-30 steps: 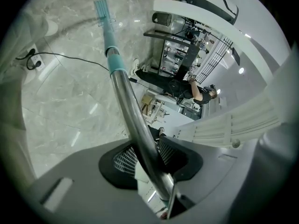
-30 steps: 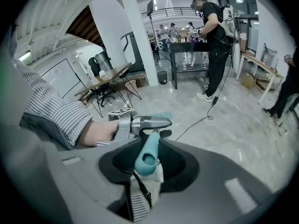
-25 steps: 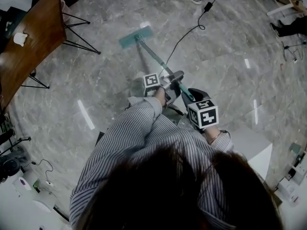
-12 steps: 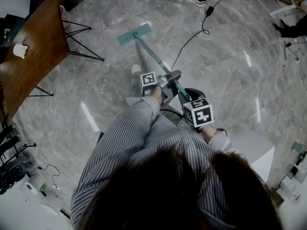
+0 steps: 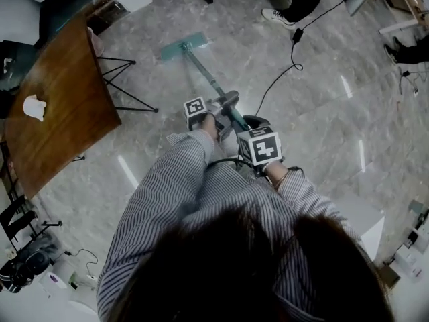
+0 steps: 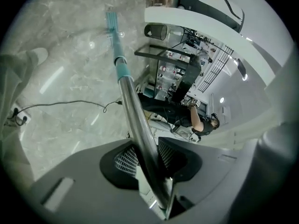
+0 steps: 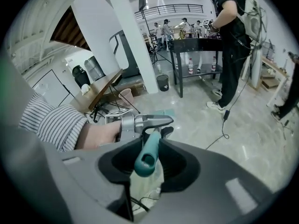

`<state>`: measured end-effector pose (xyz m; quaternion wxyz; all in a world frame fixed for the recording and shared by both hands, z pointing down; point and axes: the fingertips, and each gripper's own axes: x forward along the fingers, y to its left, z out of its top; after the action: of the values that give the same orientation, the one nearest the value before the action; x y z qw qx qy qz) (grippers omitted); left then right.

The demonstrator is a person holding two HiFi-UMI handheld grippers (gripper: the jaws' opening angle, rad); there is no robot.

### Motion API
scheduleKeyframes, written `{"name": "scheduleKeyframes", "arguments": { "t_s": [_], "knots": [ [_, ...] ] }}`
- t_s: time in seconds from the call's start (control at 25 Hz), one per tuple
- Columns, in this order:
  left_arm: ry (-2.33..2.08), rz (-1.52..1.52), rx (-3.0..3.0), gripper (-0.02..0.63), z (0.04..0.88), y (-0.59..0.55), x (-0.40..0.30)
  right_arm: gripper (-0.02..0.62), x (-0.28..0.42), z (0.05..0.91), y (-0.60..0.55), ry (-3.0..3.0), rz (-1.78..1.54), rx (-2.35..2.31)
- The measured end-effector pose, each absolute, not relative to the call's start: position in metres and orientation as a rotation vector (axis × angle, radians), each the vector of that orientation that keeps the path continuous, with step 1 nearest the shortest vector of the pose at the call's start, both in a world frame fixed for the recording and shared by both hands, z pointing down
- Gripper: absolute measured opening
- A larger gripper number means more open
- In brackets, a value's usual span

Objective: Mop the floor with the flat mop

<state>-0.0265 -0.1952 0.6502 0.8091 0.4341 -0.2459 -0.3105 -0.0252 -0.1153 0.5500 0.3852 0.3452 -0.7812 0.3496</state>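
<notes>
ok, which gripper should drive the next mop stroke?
Left. The left gripper is shut on the mop shaft lower down, nearer the mop head, so it likely steers the push. The right gripper clamps the teal handle end, better as a pivot.

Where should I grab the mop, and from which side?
The pole, not the flat head: it is thin, round and slants up toward you. Set left tongs across the metal part, right tongs on the teal end grip, both from above.

Head view looks steeply down; 2 gripper views look closely along the mop pole (image 6: 138, 125).
</notes>
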Motion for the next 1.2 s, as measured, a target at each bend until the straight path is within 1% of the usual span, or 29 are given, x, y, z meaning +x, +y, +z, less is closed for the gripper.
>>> {"name": "scheduleKeyframes", "arguments": {
  "t_s": [0.16, 0.28, 0.4, 0.6, 0.8, 1.2],
  "knots": [
    [-0.559, -0.696, 0.921, 0.121, 0.651, -0.275, -0.093, 0.118, -0.092, 0.546, -0.198, -1.990, 0.851, 0.896],
    [-0.568, -0.659, 0.958, 0.131, 0.653, -0.324, -0.135, 0.118, -0.132, 0.549, -0.249, -1.980, 0.816, 0.912],
    [-0.572, -0.639, 0.979, 0.137, 0.653, -0.366, -0.164, 0.117, -0.162, 0.551, -0.291, -1.973, 0.792, 0.904],
    [-0.564, -0.723, 0.957, 0.135, 0.649, -0.424, -0.203, 0.117, -0.196, 0.551, -0.345, -1.965, 0.784, 0.891],
    [-0.559, -0.763, 0.938, 0.126, 0.657, -0.445, -0.225, 0.114, -0.220, 0.557, -0.365, -1.945, 0.817, 0.919],
    [-0.547, -0.793, 0.919, 0.115, 0.661, -0.437, -0.227, 0.114, -0.219, 0.562, -0.355, -1.949, 0.813, 0.921]
  ]
}}
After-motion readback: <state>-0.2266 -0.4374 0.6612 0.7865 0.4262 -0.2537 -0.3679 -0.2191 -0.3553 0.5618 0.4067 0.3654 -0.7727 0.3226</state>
